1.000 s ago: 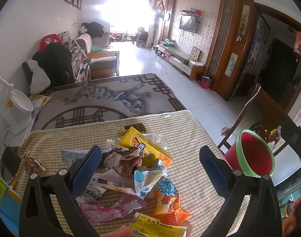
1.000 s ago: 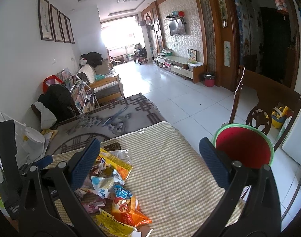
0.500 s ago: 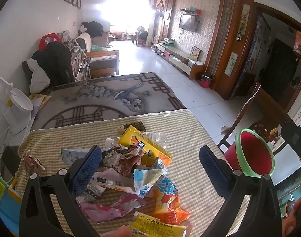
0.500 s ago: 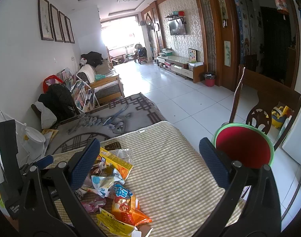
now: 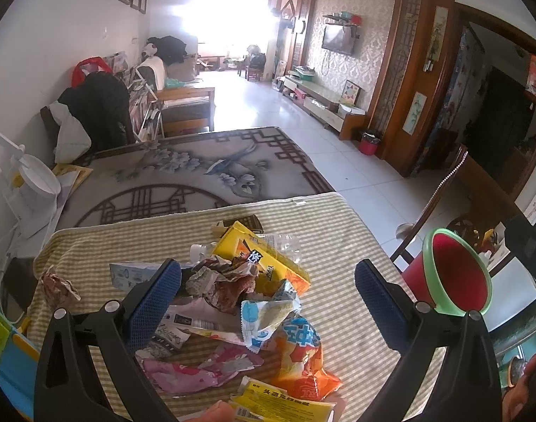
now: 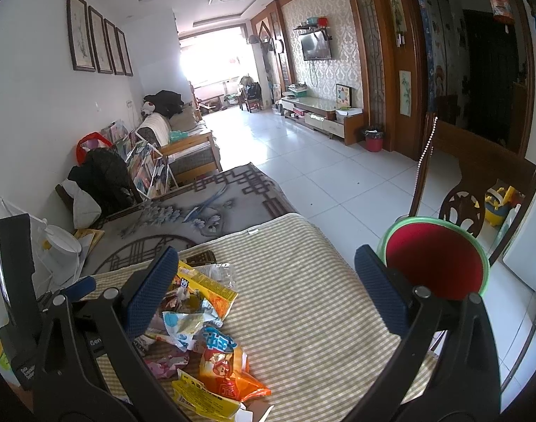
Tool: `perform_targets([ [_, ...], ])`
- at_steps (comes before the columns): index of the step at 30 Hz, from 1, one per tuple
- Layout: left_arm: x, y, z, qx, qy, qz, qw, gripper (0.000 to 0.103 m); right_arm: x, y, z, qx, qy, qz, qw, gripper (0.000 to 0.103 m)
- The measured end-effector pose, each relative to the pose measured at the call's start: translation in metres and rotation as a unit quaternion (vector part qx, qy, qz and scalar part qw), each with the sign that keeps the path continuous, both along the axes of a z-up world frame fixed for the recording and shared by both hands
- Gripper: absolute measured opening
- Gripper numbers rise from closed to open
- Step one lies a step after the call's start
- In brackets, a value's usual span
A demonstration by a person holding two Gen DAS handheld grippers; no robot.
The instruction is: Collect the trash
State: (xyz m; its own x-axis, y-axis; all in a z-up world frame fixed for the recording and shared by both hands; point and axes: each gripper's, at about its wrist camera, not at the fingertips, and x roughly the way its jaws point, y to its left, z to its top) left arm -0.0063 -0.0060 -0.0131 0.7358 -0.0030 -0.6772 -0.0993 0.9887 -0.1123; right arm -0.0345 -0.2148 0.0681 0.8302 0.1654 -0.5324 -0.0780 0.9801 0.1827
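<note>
A heap of wrappers lies on the striped tablecloth (image 5: 324, 232): a yellow packet (image 5: 264, 256), crumpled paper (image 5: 222, 281), a blue-white wrapper (image 5: 264, 316), an orange snack bag (image 5: 303, 358) and a pink wrapper (image 5: 194, 369). My left gripper (image 5: 268, 302) hovers open over the heap, holding nothing. My right gripper (image 6: 266, 295) is open too, to the right of the heap, above bare cloth (image 6: 303, 299); the orange bag (image 6: 225, 362) lies low between its fingers. A red bin with a green rim (image 5: 454, 274) (image 6: 436, 256) stands off the table's right edge.
A crumpled brown scrap (image 5: 57, 285) lies alone at the table's left. A wooden chair (image 6: 458, 197) stands behind the bin. A grey patterned rug (image 5: 183, 176) and white floor tiles lie beyond the table. A white lamp (image 5: 32, 179) stands at left.
Both views have shifted very slightly; the heap, the bin and the open jaws look the same.
</note>
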Motion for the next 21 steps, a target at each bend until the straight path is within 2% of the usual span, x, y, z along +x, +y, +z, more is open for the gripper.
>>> perform_targets([
  [10,-0.001,0.011,0.001,-0.007,-0.003,0.018,0.9998,0.095,0.004,0.012,-0.004,-0.005,0.008,0.011,1.000,0.099],
  [15,-0.014,0.028,0.007,-0.001,-0.024,0.045,0.9987,0.095,0.007,0.026,0.004,-0.026,0.000,0.024,0.999,0.099],
  [21,-0.030,0.062,0.008,0.005,-0.026,0.090,0.9956,0.095,0.013,0.056,0.003,-0.031,0.003,0.056,0.998,0.099],
])
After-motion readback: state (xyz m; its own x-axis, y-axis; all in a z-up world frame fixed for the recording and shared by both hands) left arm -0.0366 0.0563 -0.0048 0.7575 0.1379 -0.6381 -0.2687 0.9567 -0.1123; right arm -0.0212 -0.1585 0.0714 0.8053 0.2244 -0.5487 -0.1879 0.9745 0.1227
